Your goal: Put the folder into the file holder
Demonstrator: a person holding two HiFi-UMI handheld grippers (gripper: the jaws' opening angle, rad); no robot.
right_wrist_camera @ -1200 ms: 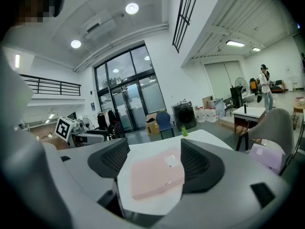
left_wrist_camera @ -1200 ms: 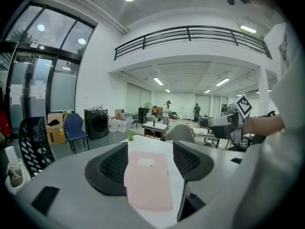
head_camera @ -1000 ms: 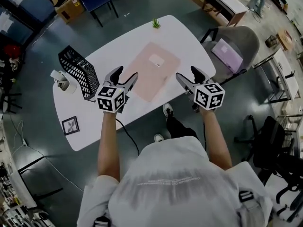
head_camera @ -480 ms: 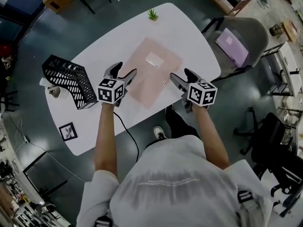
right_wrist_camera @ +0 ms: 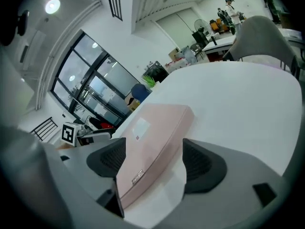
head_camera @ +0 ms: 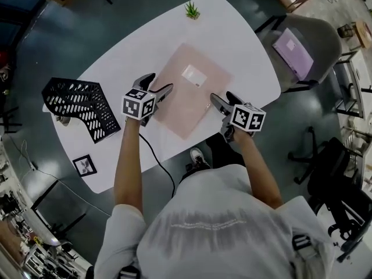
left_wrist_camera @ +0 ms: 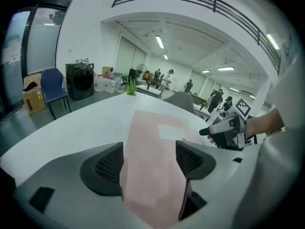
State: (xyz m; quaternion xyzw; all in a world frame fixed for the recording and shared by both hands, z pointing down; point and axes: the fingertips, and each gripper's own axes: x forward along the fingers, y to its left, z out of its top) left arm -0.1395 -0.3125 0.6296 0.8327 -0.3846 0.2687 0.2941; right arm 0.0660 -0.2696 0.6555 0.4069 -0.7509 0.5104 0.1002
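Note:
A pink folder [head_camera: 187, 86] with a white label lies flat in the middle of the white table [head_camera: 232, 39]. The black mesh file holder [head_camera: 78, 106] stands at the table's left end, apart from both grippers. My left gripper [head_camera: 157, 86] is at the folder's left near edge. Its jaws have just been opening, and the folder [left_wrist_camera: 152, 142] shows between them untouched. My right gripper [head_camera: 224, 99] stands open at the folder's right near edge, with the folder's spine [right_wrist_camera: 152, 137] lying between its jaws. Each gripper view shows the other gripper across the folder: the right gripper [left_wrist_camera: 228, 130] and the left gripper [right_wrist_camera: 81, 135].
A small potted plant [head_camera: 192, 9] stands at the table's far end. A square marker card [head_camera: 85, 165] lies near the left front corner, and a small white object [head_camera: 61, 120] sits by the holder. A grey chair [head_camera: 302, 45] with a purple folder stands at the right.
Both grippers have come down and forward towards the folder's near edges. The left gripper's jaws stand a little wider. The folder and the holder have not moved on the table.

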